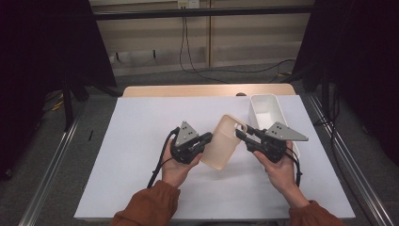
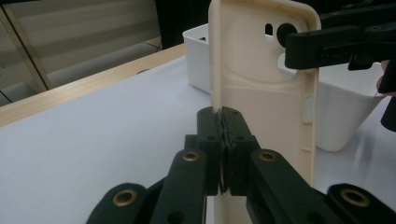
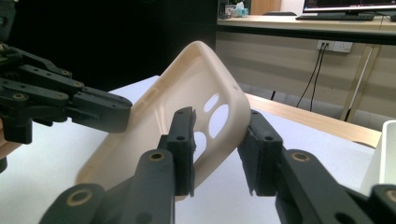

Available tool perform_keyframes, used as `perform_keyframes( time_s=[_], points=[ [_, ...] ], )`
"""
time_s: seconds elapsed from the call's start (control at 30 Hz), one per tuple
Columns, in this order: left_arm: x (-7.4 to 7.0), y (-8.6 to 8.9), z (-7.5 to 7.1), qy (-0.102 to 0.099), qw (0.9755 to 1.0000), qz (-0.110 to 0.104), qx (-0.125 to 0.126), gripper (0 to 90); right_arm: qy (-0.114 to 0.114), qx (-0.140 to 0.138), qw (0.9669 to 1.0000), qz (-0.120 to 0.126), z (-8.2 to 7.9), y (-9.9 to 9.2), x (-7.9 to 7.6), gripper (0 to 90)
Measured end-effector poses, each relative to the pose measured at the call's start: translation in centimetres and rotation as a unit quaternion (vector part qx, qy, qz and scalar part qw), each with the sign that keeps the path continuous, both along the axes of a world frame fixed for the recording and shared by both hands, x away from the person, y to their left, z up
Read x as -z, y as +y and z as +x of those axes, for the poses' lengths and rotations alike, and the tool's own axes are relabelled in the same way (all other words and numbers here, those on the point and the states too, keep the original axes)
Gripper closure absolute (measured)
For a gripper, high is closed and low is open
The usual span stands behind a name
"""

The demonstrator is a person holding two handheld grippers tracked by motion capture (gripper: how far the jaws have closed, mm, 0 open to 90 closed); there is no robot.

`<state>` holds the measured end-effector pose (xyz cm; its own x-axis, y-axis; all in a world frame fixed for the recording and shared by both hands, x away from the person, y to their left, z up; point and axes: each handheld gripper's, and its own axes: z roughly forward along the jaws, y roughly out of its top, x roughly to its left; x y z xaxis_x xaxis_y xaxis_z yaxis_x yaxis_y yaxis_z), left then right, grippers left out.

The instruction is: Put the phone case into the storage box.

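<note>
A cream phone case (image 1: 225, 141) is held tilted above the white table sheet between the two grippers. My left gripper (image 1: 206, 140) is shut on the case's long side rim, and in the left gripper view its jaws pinch that rim (image 2: 222, 119) with the case (image 2: 261, 93) standing upright. My right gripper (image 1: 241, 132) is open, its jaws straddling the case's top corner beside the camera cut-outs (image 3: 218, 140). A gap shows between the right-hand jaw and the case (image 3: 187, 88). Farther off are the left gripper (image 3: 105, 111) and the right gripper (image 2: 322, 46).
A white rectangular bin (image 1: 268, 110) stands on the sheet just behind the right gripper, close to the case (image 2: 345, 112). The white sheet (image 1: 141, 141) covers a wooden table (image 1: 188, 90). A person's hands and orange sleeves come in from the bottom edge.
</note>
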<state>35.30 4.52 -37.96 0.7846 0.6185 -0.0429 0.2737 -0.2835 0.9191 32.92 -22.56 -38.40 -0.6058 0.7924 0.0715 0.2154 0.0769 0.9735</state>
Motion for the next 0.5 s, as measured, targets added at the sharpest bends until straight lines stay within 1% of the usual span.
perform_keyframes(
  time_s=[0.13,0.3,0.33,0.43,0.5],
  points=[
    [0.32,-0.04,0.09,0.0,1.0,0.001,-0.001,87.4,-0.012,-0.007,0.9999,0.006,-0.13,0.07,-0.18,71.8],
    [0.55,-0.07,0.17,0.001,1.0,0.002,-0.005,87.5,-0.017,-0.013,0.9997,0.01,-0.2,0.17,-0.21,73.5],
    [0.63,-0.07,0.15,-0.003,1.0,0.001,-0.008,87.4,-0.019,-0.015,0.9996,0.012,-0.23,0.2,-0.23,74.2],
    [0.81,-0.18,0.1,-0.005,0.9999,0.005,-0.009,87.5,-0.028,-0.022,0.9993,0.015,-0.36,0.31,-0.39,78.2],
    [0.91,-0.27,0.13,-0.003,0.9999,0.0,-0.01,87.4,-0.031,-0.025,0.999,0.018,-0.44,0.32,-0.5,78.9]
  ],
)
